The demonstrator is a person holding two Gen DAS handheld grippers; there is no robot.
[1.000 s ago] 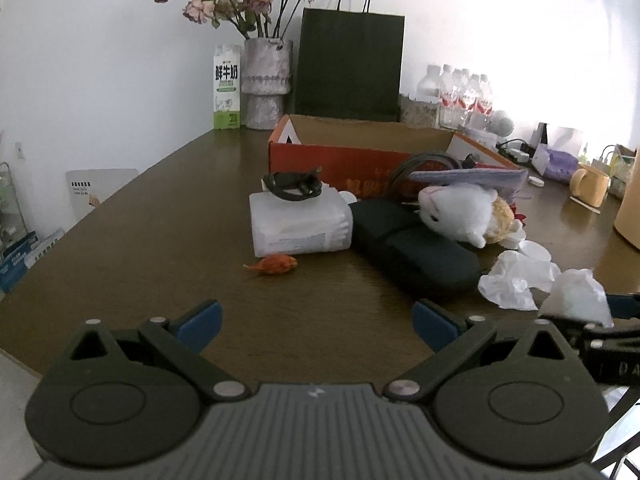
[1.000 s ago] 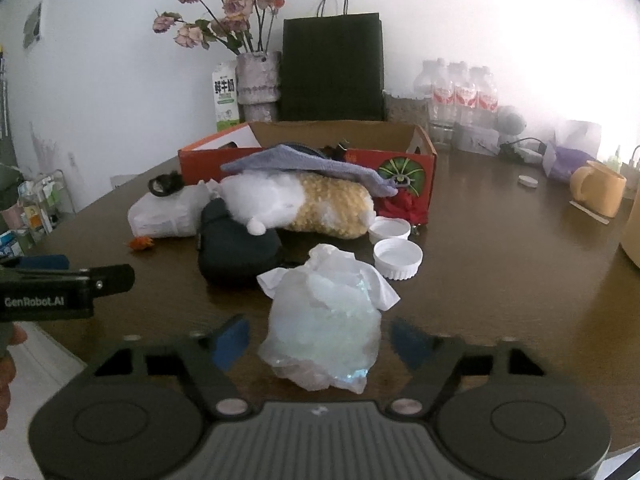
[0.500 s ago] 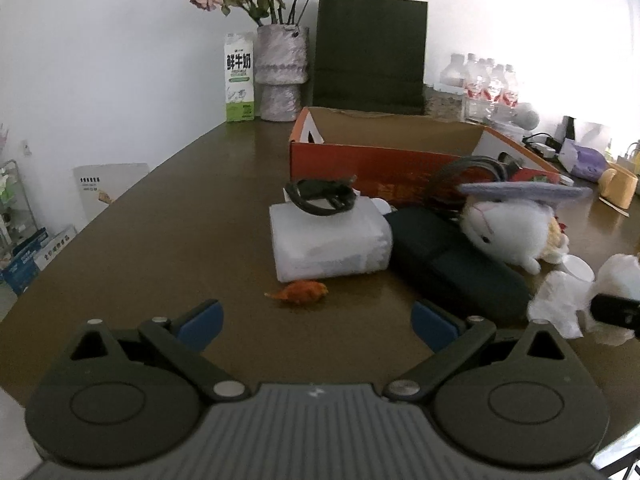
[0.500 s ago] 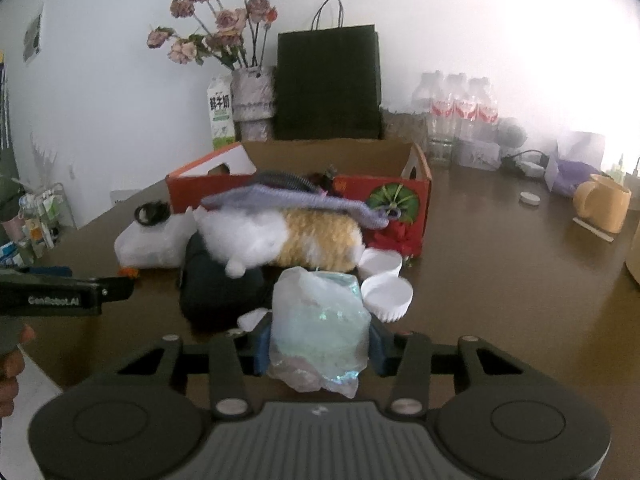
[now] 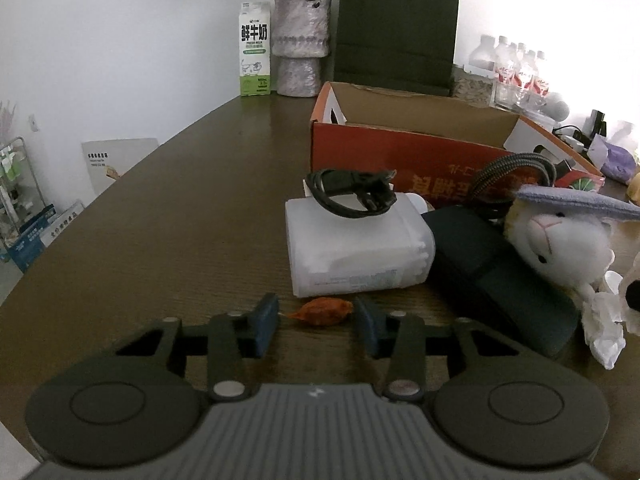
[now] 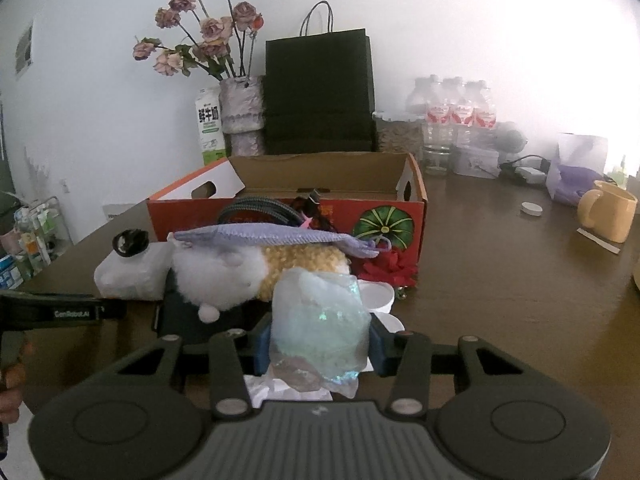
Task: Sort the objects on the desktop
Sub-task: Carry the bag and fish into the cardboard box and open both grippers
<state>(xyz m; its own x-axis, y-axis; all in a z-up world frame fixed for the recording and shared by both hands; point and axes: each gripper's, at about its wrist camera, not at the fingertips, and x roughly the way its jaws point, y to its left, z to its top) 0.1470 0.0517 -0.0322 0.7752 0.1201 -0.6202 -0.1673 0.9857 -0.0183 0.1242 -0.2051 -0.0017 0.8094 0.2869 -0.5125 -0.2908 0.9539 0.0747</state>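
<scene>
Scrap pickup w/ left gripper [image 5: 316, 322]: its jaws have just been closing and now straddle the small orange scrap [image 5: 322, 311], but gaps show on both sides, so nothing is gripped yet. The scrap lies flat on the table [image 5: 168, 216] near its front edge, just beside the white plastic container [image 5: 356, 248]. To do it well, I'd keep the fingertips low to the tabletop, centre on the scrap, and squeeze gently since it looks light and crumbly.

Right gripper [image 6: 318, 346] is clamped on a crumpled clear plastic wad [image 6: 320, 326], lifted in front of the plush toy [image 6: 240, 272].

Obstacles: the container sits right behind the scrap w/ a black cable coil [image 5: 352, 196] on top, so a forward push could nudge both. Black case [image 5: 492, 276] lies beside the container; orange cardboard box [image 5: 400, 160], toward the table's far edge, looks like the drop spot.
</scene>
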